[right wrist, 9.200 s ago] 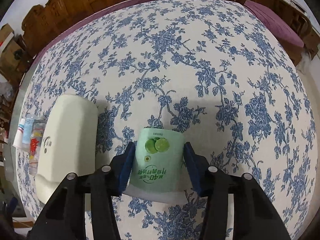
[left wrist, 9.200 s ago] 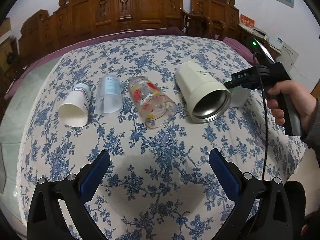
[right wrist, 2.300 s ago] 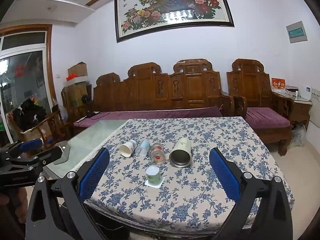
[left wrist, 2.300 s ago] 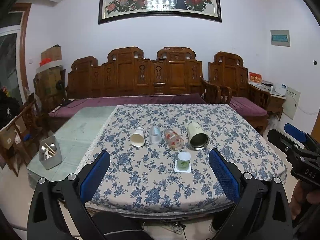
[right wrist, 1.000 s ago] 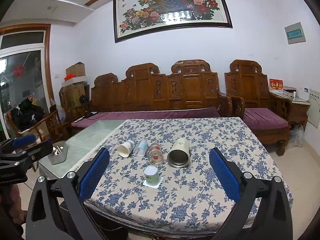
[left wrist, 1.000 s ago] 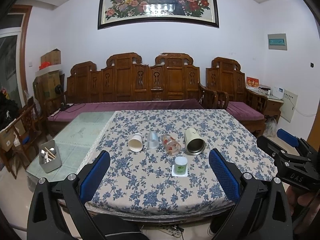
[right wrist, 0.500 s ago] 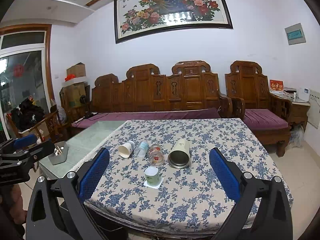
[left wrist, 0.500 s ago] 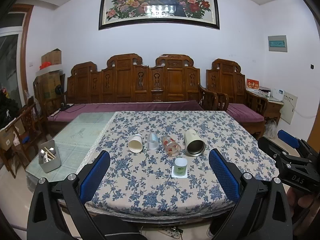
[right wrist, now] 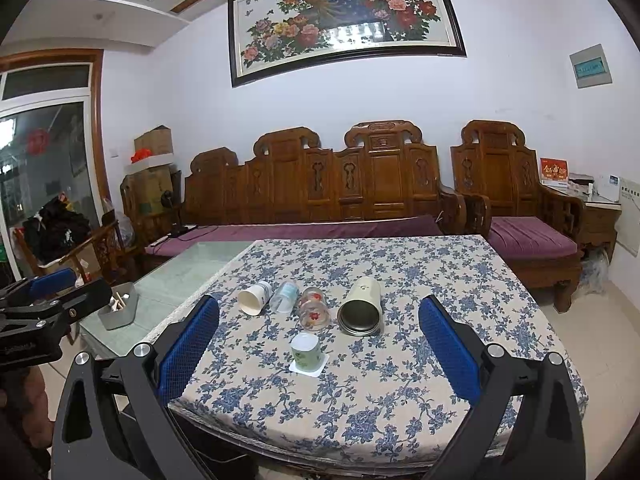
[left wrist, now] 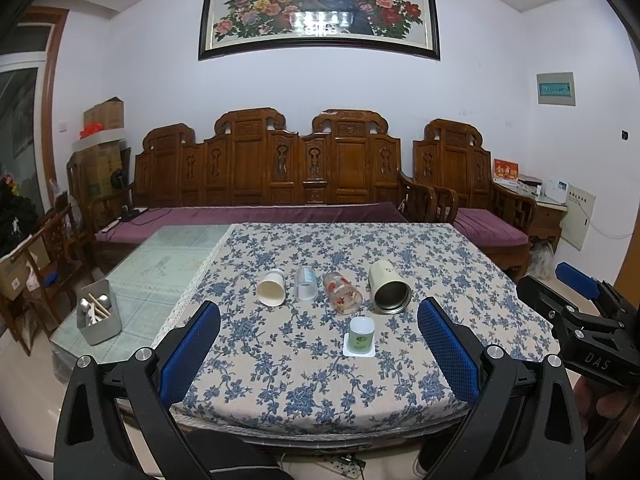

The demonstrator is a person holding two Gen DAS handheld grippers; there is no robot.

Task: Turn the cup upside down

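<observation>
A small green cup (left wrist: 361, 336) stands upside down on a white coaster (left wrist: 359, 351) near the front of the flowered table; it also shows in the right wrist view (right wrist: 305, 352). Behind it lie a white paper cup (left wrist: 271, 292), a clear plastic cup (left wrist: 305, 283), a printed glass (left wrist: 341, 299) and a cream steel tumbler (left wrist: 389, 293), all on their sides. My left gripper (left wrist: 319, 352) is open and empty, well back from the table. My right gripper (right wrist: 319, 354) is open and empty, also well back.
The table (left wrist: 460, 264) has a blue flowered cloth on the right and bare glass (left wrist: 168, 264) on the left, where a metal holder with utensils (left wrist: 98, 312) stands. A carved wooden sofa (left wrist: 304, 176) runs behind the table.
Since 9 seconds ago the right gripper let go of the green cup, now upside down on its coaster. Both grippers pulled far back; in the last second they barely moved.
</observation>
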